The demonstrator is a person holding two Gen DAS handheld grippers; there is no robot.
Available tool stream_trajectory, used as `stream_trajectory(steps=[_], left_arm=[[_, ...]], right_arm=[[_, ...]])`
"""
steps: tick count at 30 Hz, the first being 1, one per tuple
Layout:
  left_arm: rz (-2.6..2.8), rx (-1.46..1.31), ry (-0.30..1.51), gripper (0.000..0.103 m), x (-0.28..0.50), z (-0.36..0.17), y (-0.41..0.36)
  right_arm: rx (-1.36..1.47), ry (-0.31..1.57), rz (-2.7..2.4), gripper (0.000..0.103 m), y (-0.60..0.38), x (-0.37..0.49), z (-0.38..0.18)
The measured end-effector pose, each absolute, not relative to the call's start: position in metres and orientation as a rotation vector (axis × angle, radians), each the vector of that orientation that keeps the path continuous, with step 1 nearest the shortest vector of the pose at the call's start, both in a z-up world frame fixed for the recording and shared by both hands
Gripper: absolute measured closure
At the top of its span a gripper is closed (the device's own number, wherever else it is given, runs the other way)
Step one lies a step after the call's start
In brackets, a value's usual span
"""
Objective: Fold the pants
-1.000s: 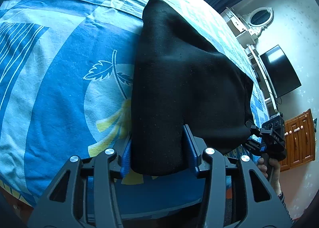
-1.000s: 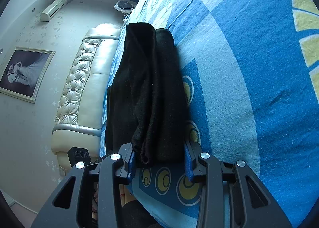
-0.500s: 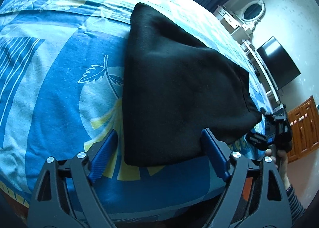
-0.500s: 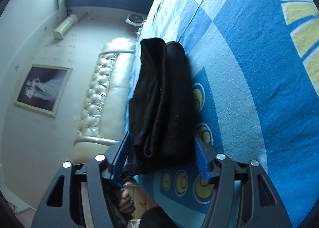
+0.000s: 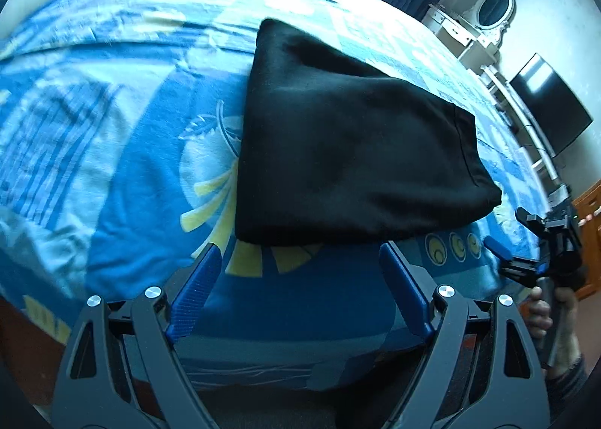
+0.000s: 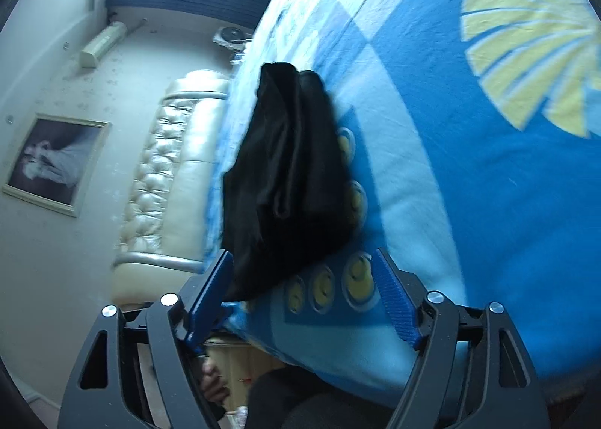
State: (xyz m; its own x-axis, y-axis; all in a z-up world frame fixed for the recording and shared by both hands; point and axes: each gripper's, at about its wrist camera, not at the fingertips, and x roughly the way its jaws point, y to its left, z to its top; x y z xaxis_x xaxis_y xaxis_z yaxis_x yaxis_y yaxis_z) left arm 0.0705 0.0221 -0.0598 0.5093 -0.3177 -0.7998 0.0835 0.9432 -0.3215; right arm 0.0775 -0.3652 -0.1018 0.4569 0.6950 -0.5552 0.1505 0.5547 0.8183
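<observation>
The black pants [image 5: 345,143] lie folded in a compact stack on the blue patterned bedsheet [image 5: 124,173]. In the right wrist view the stack [image 6: 289,181] shows its layered side. My left gripper [image 5: 298,260] is open and empty, just short of the stack's near edge. My right gripper [image 6: 304,271] is open and empty, with its blue fingers just short of the stack's near corner. The right gripper also shows in the left wrist view [image 5: 544,252], off the bed's right edge.
A cream tufted headboard [image 6: 169,173] stands behind the pants. A framed picture [image 6: 52,162] hangs on the wall. A television [image 5: 548,106] and a white dresser with an oval mirror [image 5: 484,15] stand at the far right. The bed's near edge [image 5: 263,365] is below the grippers.
Both grippers were shut on the pants' near edge a second ago. They opened, let go and drew back. The pants now rest flat on the bed.
</observation>
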Motion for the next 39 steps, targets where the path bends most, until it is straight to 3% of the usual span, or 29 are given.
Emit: stream_trajectory(steps=[9, 21, 39], left_arm=[[-0.144, -0.095, 0.888, 0.012, 0.029, -0.029, 0.004], [-0.061, -0.072, 0.841, 0.012, 0.006, -0.02, 0.002], [-0.054, -0.032, 0.807, 0.009, 0.001, -0.018, -0.01]], right_arm=[[0.559, 1.12, 0.219, 0.022, -0.327, 0.055, -0.076], [0.15, 1.024, 0.048, 0.02, -0.28, 0.035, -0.049], [0.142, 0.974, 0.049, 0.017, -0.265, 0.027, -0.043]])
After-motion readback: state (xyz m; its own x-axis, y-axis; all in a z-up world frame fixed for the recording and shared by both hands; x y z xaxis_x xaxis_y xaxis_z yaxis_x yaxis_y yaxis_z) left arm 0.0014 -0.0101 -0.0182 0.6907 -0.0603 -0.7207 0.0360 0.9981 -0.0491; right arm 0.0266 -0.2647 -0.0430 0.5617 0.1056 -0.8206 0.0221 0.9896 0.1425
